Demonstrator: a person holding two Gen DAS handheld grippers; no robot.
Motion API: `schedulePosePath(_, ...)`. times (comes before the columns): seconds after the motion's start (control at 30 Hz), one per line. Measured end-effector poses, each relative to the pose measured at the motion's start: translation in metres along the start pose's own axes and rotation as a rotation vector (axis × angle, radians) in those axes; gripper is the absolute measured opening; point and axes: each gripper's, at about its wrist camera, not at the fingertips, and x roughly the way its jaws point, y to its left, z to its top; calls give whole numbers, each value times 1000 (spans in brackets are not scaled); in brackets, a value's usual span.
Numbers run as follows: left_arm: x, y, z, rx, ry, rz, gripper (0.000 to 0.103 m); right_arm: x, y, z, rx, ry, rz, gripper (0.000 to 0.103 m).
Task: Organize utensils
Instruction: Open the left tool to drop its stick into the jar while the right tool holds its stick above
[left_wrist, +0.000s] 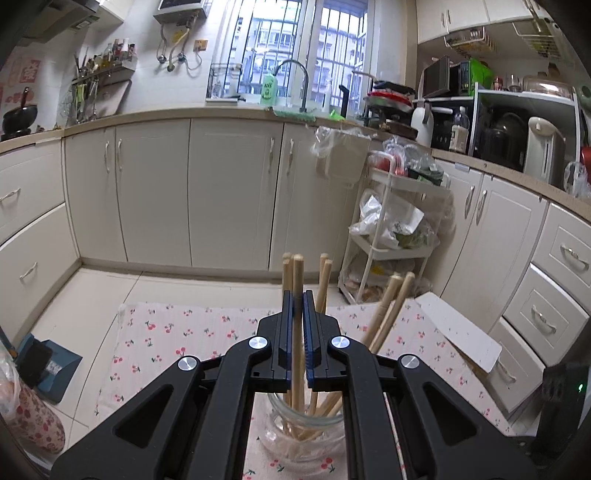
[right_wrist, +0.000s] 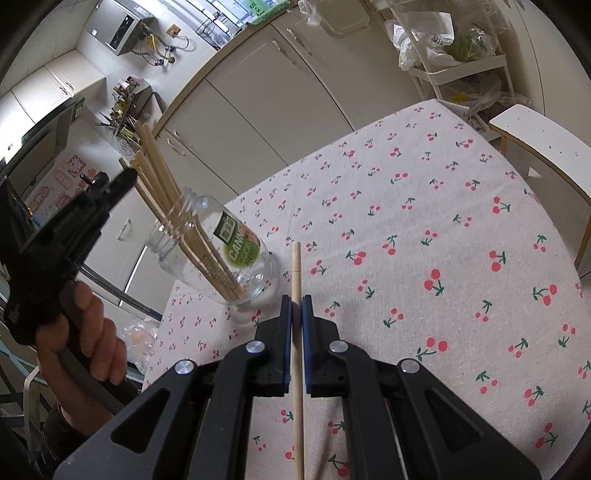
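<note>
Wooden chopsticks (right_wrist: 177, 206) are mostly standing in the glass jar (right_wrist: 236, 258) on the table (right_wrist: 443, 221). Left tool (left_wrist: 297, 295) is pinching one there; right tool (right_wrist: 296, 299) is pinching another chopstick (right_wrist: 296, 266) (not yet inserted).

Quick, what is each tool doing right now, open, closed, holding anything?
Left tool: closed on a chopstick standing in the jar.
Right tool: closed on another chopstick, outside the jar.
</note>
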Motion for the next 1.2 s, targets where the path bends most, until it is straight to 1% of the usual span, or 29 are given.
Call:
schedulePosePath(0.1,2,1,-5,7,24,5,5,-4,0,2,4,-24,11,6)
schedulePosePath(0.27,-6,6,-10,-6,30,8,5,-14,2,6,0,-74,33,6)
schedulePosePath(0.37,-15,11,-12,-15,27,7,5,-23,6,11,-8,-124,44,6)
schedulePosePath(0.47,-24,16,-17,-31,28,7,6,-39,15,20,-21,-202,52,6)
schedulePosePath(0.67,-38,32,-29,-72,40,17,15,-62,37,40,-34,-344,70,6)
schedulePosePath(0.77,-45,41,-37,-100,44,31,23,-69,53,50,-53,-402,83,6)
schedulePosePath(0.83,-47,47,-43,-116,50,40,30,-72,64,56,-68,-435,91,6)
schedulePosePath(0.97,-46,57,-60,-144,83,57,32,-73,86,68,-92,-505,108,6)
schedulePosePath(1.2,-45,65,-85,-188,100,75,34,-67,123,87,-148,-619,127,6)
